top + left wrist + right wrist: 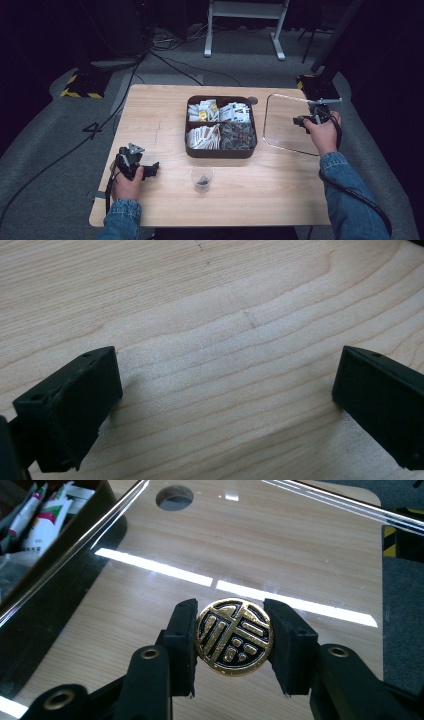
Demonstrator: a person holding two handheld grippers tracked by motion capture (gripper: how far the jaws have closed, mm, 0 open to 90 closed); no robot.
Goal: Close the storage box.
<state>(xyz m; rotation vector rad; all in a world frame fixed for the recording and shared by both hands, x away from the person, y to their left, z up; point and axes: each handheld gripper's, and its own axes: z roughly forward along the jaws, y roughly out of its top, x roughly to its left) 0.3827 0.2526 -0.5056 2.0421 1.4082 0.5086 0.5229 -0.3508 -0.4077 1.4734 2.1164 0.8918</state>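
Observation:
In the right gripper view my right gripper (234,636) is shut on a round black knob with a gold emblem (234,635), the handle of a clear glass lid (150,580). In the high view that right gripper (311,119) sits at the table's right with the lid (280,125) held above the wood. My left gripper (142,169) rests near the front left of the table. Its jaws (227,390) stand wide open over bare wood with nothing between them.
A dark four-compartment tray (220,150) of packets stands mid-table, its corner (65,545) close to the lid's left edge. A small clear cup (202,180) with something dark inside stands in front of it. A cable hole (174,497) lies beyond the lid.

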